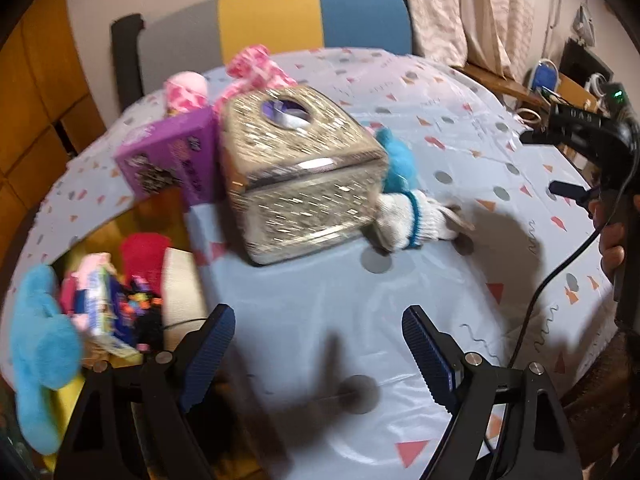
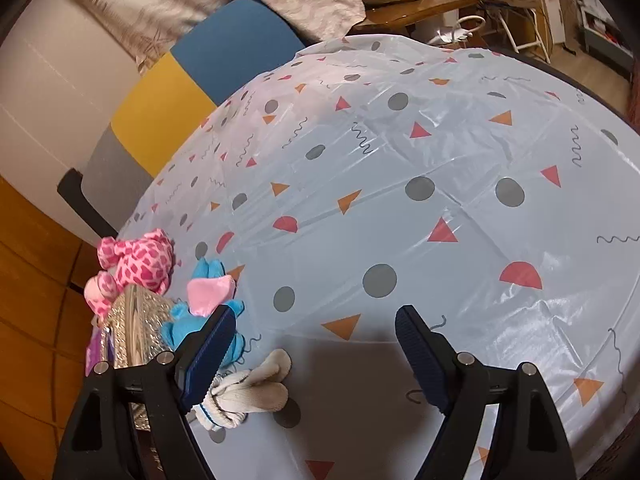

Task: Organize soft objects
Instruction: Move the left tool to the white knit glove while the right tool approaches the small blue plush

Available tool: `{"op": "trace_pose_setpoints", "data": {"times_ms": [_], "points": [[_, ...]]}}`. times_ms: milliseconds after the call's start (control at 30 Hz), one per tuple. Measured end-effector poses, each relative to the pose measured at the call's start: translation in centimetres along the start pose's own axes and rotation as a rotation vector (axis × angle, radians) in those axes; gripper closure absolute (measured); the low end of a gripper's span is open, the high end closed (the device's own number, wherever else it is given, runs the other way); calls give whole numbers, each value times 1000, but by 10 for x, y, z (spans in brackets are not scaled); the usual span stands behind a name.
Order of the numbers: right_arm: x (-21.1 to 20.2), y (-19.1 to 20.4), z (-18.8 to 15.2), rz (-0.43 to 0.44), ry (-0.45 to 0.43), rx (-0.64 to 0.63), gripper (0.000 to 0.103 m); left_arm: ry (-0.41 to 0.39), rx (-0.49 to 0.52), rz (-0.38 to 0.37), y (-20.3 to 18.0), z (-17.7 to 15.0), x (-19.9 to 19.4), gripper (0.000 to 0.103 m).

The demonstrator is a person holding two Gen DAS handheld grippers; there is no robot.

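Note:
A white knit glove (image 1: 408,220) with blue cuff stripes lies on the tablecloth beside a shiny silver tissue box (image 1: 300,168); it also shows in the right wrist view (image 2: 248,392). A blue plush toy (image 1: 396,160) lies behind it and also shows in the right wrist view (image 2: 204,316). A pink spotted plush (image 1: 256,72) lies at the back, and shows in the right wrist view (image 2: 136,264). My left gripper (image 1: 320,344) is open and empty, short of the box. My right gripper (image 2: 316,344) is open and empty, right of the glove.
A purple box (image 1: 172,156) leans by the tissue box. Off the table's left edge sits a bin (image 1: 120,304) with soft items, and a blue plush (image 1: 40,344) hangs over it. A yellow and blue chair (image 1: 312,16) stands behind the table. The other handheld gripper (image 1: 592,152) shows at right.

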State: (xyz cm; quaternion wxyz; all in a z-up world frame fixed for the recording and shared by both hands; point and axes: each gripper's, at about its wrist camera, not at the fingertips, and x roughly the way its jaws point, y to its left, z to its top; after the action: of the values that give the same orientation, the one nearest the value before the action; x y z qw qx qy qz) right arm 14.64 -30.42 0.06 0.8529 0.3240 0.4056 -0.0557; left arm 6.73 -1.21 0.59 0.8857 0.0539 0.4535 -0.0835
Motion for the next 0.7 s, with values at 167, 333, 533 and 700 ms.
{"op": "trace_pose_setpoints", "data": {"times_ms": [167, 333, 533, 700], "points": [[-1, -5, 2, 23, 1, 35, 19, 28, 52, -69, -30, 9, 18, 25], [-1, -1, 1, 45, 12, 25, 19, 42, 14, -120, -47, 25, 38, 25], [-1, 1, 0, 73, 24, 20, 19, 16, -16, -103, -72, 42, 68, 20], [-2, -1, 0, 97, 30, 34, 19, 9, -43, -65, -87, 52, 98, 19]]}}
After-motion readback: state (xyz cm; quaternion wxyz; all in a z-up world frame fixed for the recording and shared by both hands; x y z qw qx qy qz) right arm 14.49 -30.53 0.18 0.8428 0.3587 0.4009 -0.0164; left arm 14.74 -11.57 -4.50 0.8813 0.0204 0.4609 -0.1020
